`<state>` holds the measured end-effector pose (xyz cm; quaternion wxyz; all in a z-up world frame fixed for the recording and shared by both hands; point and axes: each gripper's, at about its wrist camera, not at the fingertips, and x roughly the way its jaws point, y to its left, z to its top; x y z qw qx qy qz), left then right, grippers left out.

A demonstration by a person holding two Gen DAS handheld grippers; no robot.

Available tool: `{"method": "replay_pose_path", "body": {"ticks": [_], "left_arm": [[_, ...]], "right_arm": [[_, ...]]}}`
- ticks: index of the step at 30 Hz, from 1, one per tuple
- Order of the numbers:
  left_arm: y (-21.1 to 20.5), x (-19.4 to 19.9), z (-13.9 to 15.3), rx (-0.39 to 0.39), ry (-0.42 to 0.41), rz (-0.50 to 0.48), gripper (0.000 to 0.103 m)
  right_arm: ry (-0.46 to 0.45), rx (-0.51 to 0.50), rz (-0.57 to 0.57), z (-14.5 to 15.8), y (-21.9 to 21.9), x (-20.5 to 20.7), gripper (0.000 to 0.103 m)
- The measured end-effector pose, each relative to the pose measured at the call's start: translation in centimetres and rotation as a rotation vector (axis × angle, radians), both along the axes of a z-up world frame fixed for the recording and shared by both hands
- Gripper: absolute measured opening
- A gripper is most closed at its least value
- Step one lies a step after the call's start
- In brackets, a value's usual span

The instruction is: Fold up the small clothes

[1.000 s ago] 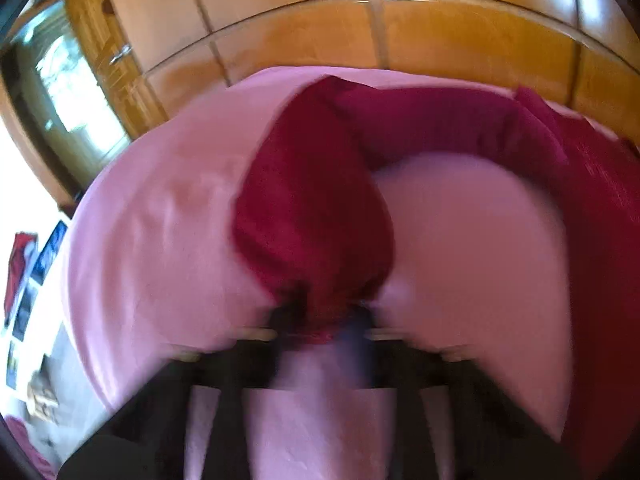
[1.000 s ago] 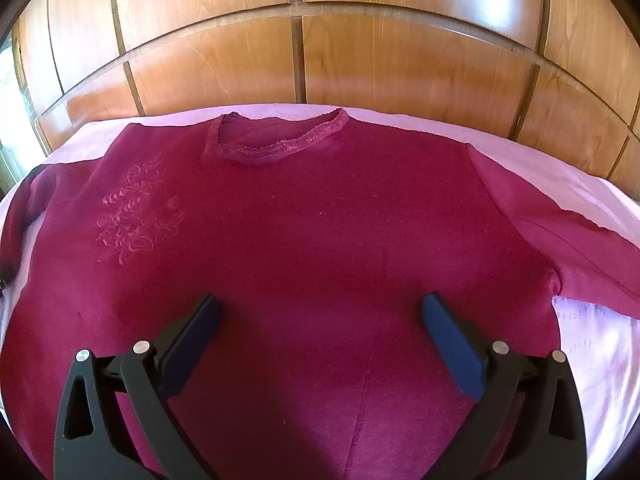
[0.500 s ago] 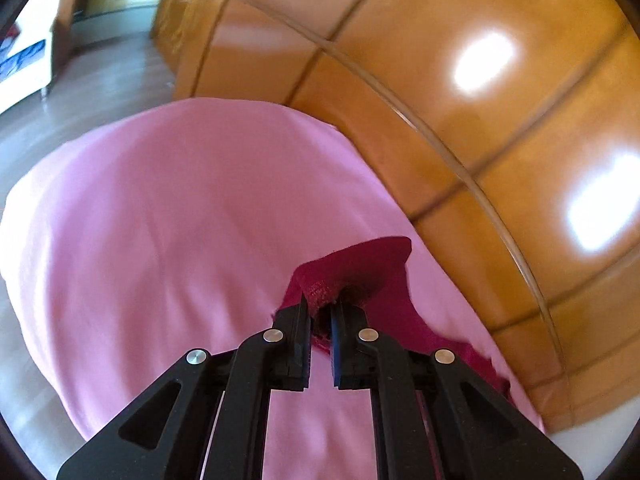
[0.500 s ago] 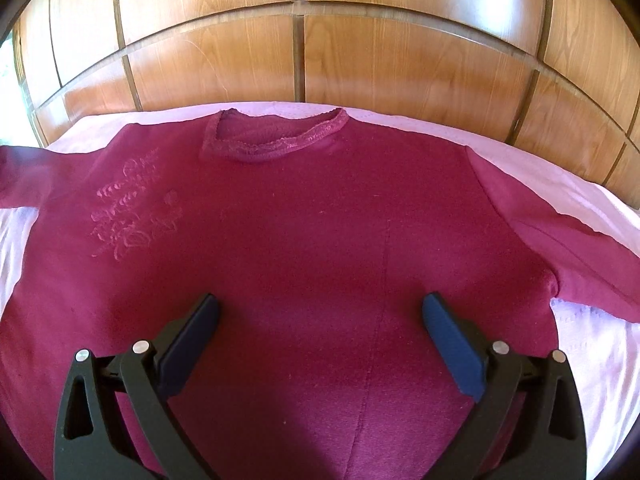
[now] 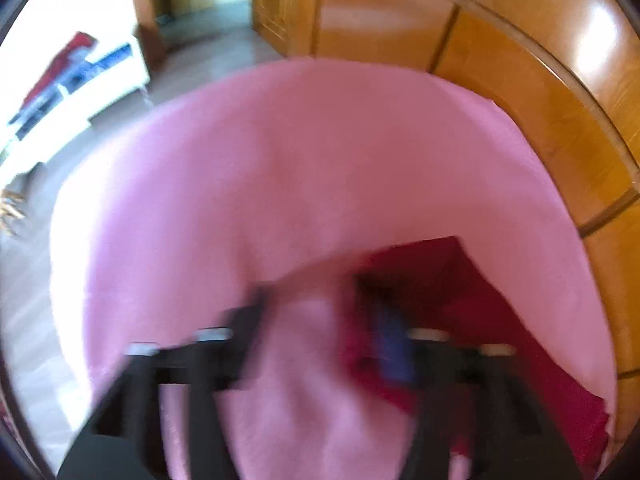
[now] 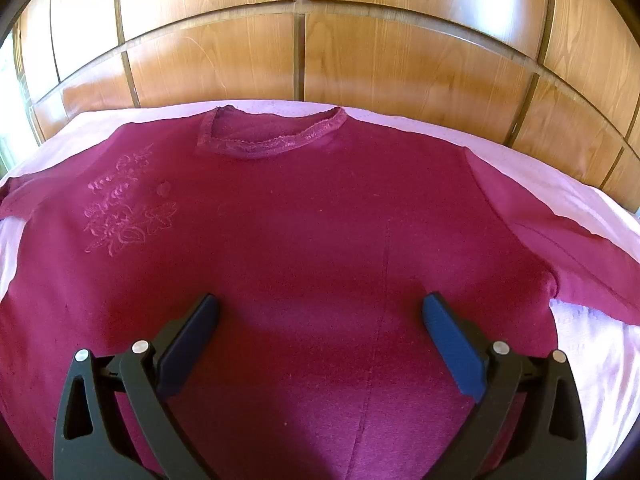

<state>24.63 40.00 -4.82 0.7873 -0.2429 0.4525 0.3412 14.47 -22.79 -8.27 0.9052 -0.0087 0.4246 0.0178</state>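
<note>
The jumper [image 6: 304,248] lies flat on the bed [image 5: 280,184], soft and limp; best pinched at sleeve cuffs or hem. Left gripper [image 5: 320,320] is opening off the sleeve end [image 5: 448,280] near the bed's wall-side edge; right gripper [image 6: 320,320] hovers wide apart, empty.

We count one maroon sweater [image 6: 312,248], spread flat on one pink sheet [image 6: 592,352], and we take the sweater as our landmark. On it we count one neckline [image 6: 272,136] at its far edge, one embroidered flower motif [image 6: 124,208] left of that neckline, and two sleeves: one left sleeve [image 5: 492,308] and one right sleeve [image 6: 580,256]. Behind the sweater we count one wooden panelled wall [image 6: 400,52]. Over the sweater's lower part we count one right tool [image 6: 320,312] with two fingers set wide apart; at the sleeve end we count one left tool [image 5: 316,320], blurred, its two fingers parting, cloth beside one.
</note>
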Motion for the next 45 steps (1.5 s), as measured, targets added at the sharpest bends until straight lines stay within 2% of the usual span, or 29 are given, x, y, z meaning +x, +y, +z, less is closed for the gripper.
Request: {"method": "replay_pose_path", "body": {"ticks": [1, 3, 6, 7, 9, 13, 15, 16, 17, 18, 20, 22, 24, 28, 32, 35, 36, 37, 38, 41, 42, 45], "left_arm": [[-0.7, -1.0, 0.9, 0.048, -0.033, 0.016, 0.079], [-3.0, -2.6, 2.2, 0.060, -0.103, -0.024, 0.079], [-8.2, -4.6, 3.6, 0.045, -0.218, -0.177, 0.079], [-11.0, -5.1, 3.6, 0.031, -0.241, -0.277, 0.079], [-16.0, -6.2, 2.9, 0.003, -0.238, -0.427, 0.079], [-25.7, -8.7, -1.0, -0.234, -0.207, -0.674, 0.079], [-29.1, -9.9, -2.8, -0.307, -0.165, -0.732, 0.079], [-30.6, -10.8, -3.3, -0.299, -0.163, -0.747, 0.079], [-32.0, -11.7, -3.0, -0.223, -0.167, -0.779, 0.077], [-32.6, -12.2, -2.8, -0.198, -0.170, -0.816, 0.066], [-31.6, -13.0, -2.6, -0.254, -0.199, -0.779, 0.063], [-27.6, -12.5, -2.5, -0.292, -0.224, -0.665, 0.063], [-23.6, -12.0, -2.4, -0.306, -0.254, -0.539, 0.063], [-12.2, -10.5, -1.7, -0.358, -0.383, -0.200, 0.063], [-5.0, -10.3, -2.8, -0.451, -0.440, 0.029, 0.063], [-1.7, -9.7, -3.5, -0.444, -0.464, 0.093, 0.062], [-1.9, -9.5, -3.5, -0.440, -0.467, 0.093, 0.046], [-1.4, -9.1, -3.5, -0.426, -0.451, 0.074, 0.017], [-1.9, -8.2, -3.7, -0.417, -0.435, 0.057, 0.007], [-2.4, -10.1, -3.4, -0.392, -0.456, 0.040, 0.006], [-2.6, -11.0, -3.1, -0.353, -0.451, 0.030, 0.006], [-3.3, -9.7, -4.0, -0.294, -0.372, 0.018, 0.006]], "right_arm": [[0.000, 0.001, 0.000, 0.0, 0.0, 0.0, 0.101], [0.001, 0.006, 0.001, 0.0, -0.1, 0.0, 0.101], [0.001, 0.006, 0.001, 0.0, -0.1, 0.0, 0.101], [0.001, 0.007, 0.001, 0.0, -0.1, 0.0, 0.101], [0.000, 0.011, 0.002, 0.0, -0.1, 0.0, 0.101], [-0.003, 0.018, 0.002, 0.1, -0.2, -0.1, 0.101], [-0.004, 0.022, 0.002, 0.1, -0.3, -0.1, 0.101], [-0.005, 0.024, 0.002, 0.1, -0.3, -0.1, 0.101], [-0.006, 0.027, 0.003, 0.1, -0.3, -0.2, 0.101], [-0.007, 0.029, 0.002, 0.1, -0.3, -0.2, 0.101], [-0.008, 0.031, 0.004, 0.1, -0.4, -0.3, 0.101], [-0.009, 0.029, 0.004, 0.1, -0.4, -0.3, 0.101], [-0.010, 0.024, 0.004, 0.1, -0.3, -0.3, 0.101], [-0.011, 0.016, 0.004, 0.2, -0.3, -0.3, 0.101], [-0.009, 0.010, 0.004, 0.1, -0.2, -0.3, 0.101], [-0.009, 0.007, 0.005, 0.1, -0.3, -0.2, 0.101], [-0.008, 0.006, 0.005, 0.0, -0.3, -0.2, 0.101], [-0.008, 0.005, 0.005, 0.0, -0.3, -0.2, 0.101], [-0.007, 0.004, 0.004, 0.0, -0.3, -0.2, 0.101], [-0.007, 0.004, 0.003, 0.0, -0.2, -0.2, 0.101], [-0.007, 0.003, 0.003, 0.0, -0.2, -0.2, 0.101], [-0.004, 0.006, 0.005, 0.0, -0.3, -0.1, 0.101]]}}
